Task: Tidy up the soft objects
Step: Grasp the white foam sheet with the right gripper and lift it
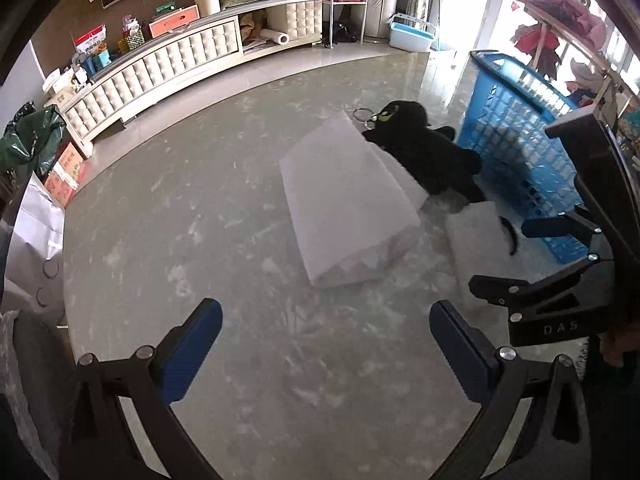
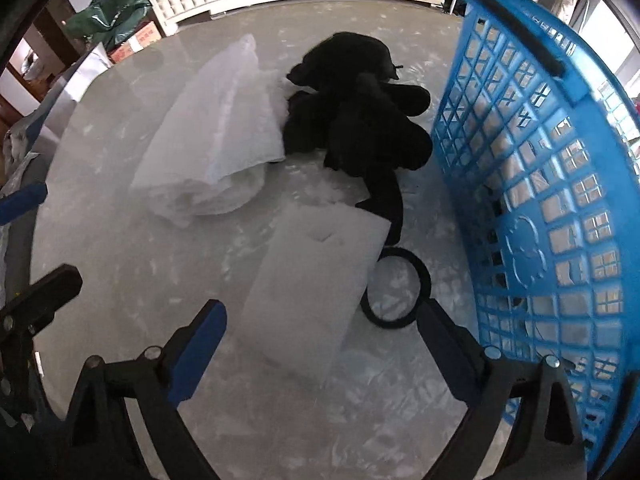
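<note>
A thick folded white pad point(image 1: 348, 200) lies in the middle of the round glass table point(image 1: 180, 232). A black plush toy point(image 1: 424, 152) leans on its far side, next to a blue lattice basket point(image 1: 520, 152). My left gripper point(image 1: 325, 308) hangs open over bare table, short of the pad. My right gripper point(image 2: 322, 308) is open and points steeply down. A thin flat white foam sheet point(image 2: 316, 280) lies below and between its fingers, and the pads are not pressing on it. The plush toy point(image 2: 360, 120) and the basket point(image 2: 540, 200) are beyond and to its right.
A black ring point(image 2: 424, 280) lies on the table by the foam sheet's right edge, close to the basket wall. A metal ring point(image 1: 362, 114) sits by the plush toy's head. The table's rim curves at the left, with a white tufted cabinet point(image 1: 160, 68) and a green bag point(image 1: 28, 144) past it.
</note>
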`<state>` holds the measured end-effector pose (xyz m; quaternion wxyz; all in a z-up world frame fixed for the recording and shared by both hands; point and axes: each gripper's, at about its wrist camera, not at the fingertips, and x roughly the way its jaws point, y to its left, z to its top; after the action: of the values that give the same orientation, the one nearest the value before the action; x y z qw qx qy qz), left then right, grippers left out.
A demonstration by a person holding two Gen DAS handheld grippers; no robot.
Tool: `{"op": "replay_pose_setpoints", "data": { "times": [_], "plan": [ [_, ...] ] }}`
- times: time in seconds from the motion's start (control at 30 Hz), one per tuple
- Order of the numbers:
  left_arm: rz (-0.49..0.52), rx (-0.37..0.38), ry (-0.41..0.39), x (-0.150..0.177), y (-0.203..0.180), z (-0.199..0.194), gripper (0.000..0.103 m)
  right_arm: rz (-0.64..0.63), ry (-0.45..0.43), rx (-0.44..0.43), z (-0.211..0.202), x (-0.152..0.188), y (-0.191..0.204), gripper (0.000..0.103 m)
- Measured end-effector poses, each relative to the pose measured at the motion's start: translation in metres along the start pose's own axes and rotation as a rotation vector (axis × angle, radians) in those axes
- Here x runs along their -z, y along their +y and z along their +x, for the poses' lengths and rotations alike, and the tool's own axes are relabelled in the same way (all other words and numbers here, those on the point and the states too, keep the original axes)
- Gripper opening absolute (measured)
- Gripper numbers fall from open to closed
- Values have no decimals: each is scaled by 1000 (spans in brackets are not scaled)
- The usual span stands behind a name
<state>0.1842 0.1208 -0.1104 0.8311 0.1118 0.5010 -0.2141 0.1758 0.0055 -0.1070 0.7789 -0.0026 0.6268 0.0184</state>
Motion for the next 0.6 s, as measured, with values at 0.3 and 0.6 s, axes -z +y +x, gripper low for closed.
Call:
{"op": "replay_pose_setpoints", "data": {
  "times": [0.3,0.6],
  "plan": [
    [-7,-7,14,-12,10,20,103,12,15,48,21,-7,-2,70],
    [-42,19,9,-5,14,19,103,8,5,-2,21,-14,-11,50]
  ]
}}
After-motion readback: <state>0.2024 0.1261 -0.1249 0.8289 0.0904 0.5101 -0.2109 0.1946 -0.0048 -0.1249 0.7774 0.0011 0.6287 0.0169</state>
